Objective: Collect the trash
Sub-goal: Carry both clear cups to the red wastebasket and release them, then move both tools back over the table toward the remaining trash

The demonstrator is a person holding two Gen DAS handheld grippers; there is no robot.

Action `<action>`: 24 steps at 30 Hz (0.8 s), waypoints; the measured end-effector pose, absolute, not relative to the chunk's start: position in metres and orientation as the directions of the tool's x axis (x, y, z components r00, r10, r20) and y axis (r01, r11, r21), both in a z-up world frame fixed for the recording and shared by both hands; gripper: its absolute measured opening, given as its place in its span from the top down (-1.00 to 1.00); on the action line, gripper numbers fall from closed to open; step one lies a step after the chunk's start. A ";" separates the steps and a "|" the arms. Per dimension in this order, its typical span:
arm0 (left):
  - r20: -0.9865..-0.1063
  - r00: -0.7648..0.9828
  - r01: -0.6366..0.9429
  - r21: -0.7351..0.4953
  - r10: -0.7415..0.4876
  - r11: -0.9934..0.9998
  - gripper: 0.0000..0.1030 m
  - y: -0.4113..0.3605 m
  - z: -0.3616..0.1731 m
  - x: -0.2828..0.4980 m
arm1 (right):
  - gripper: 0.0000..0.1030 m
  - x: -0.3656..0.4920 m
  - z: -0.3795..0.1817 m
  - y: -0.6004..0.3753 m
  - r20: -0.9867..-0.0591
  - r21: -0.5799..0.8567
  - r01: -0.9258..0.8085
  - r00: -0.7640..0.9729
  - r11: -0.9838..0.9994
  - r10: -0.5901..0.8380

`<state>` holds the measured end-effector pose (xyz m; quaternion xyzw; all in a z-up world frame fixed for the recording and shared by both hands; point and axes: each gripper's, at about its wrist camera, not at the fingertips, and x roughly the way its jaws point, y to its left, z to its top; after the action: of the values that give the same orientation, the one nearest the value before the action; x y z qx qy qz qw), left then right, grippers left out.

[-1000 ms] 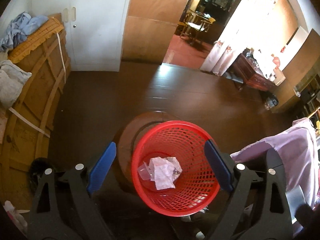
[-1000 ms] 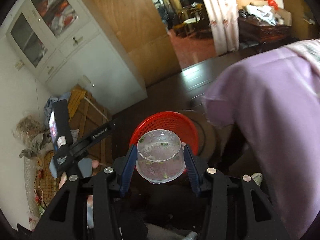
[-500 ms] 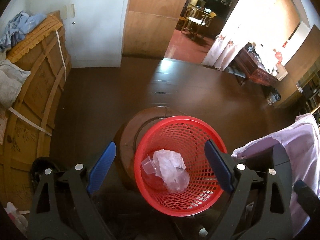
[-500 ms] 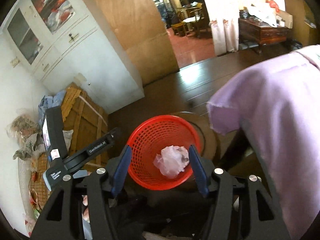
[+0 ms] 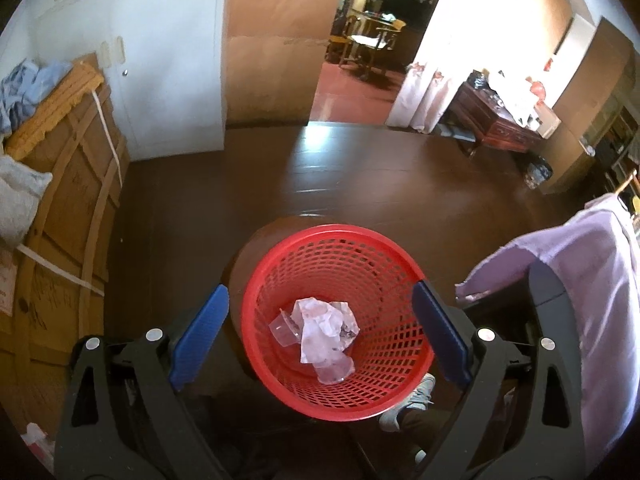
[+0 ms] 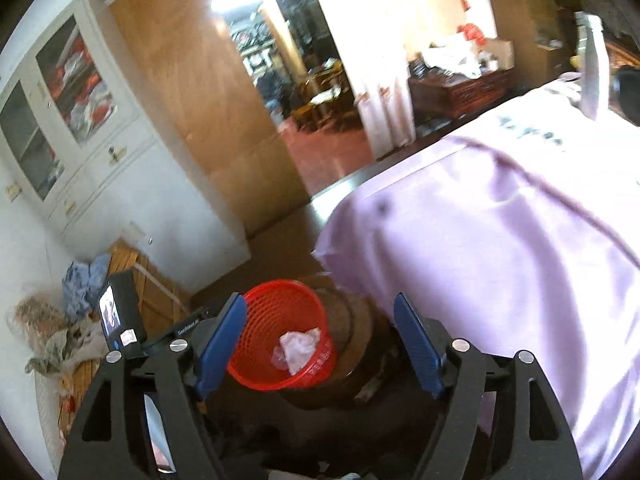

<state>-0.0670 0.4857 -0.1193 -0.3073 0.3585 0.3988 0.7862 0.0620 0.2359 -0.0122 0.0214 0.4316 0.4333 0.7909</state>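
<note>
Stool (image 5: 256, 248) under red basket (image 5: 400, 264)

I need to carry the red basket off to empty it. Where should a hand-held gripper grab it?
Probably the red basket's top rim, coming down from above: it stands upright with its mouth open, the mesh wall tapers downward, and the rim is a firm band. Take the side clear of the crumpled trash.
</note>
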 end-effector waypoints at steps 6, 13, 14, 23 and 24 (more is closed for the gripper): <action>-0.781 0.470 -0.796 -0.174 0.411 0.580 -0.75 0.454 -0.104 -0.049 | -0.58 0.068 0.005 0.167 -0.615 0.402 -0.597 0.386 0.695 0.687; -0.745 0.546 -0.685 -0.135 0.382 0.716 -0.80 0.390 -0.090 -0.021 | -0.66 0.074 0.012 0.060 -0.562 0.392 -0.462 0.565 0.796 0.605; -0.743 0.559 -0.665 -0.135 0.369 0.735 -0.80 0.381 -0.090 -0.017 | -0.67 0.074 0.012 0.048 -0.557 0.393 -0.443 0.582 0.806 0.592; -0.754 0.624 -0.390 -0.073 0.205 0.918 -0.80 0.260 -0.076 0.040 | -0.68 0.078 0.007 -0.109 -0.514 0.354 -0.153 0.792 0.922 0.329; -0.749 0.631 -0.360 -0.055 0.199 0.931 -0.80 0.246 -0.072 0.045 | -0.69 0.080 0.004 -0.122 -0.514 0.356 -0.127 0.801 0.926 0.308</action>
<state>0.0454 0.2457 -0.0725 -0.1003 0.4001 0.1556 0.8976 0.0804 -0.1220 0.0038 0.1538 0.2936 0.1162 0.9363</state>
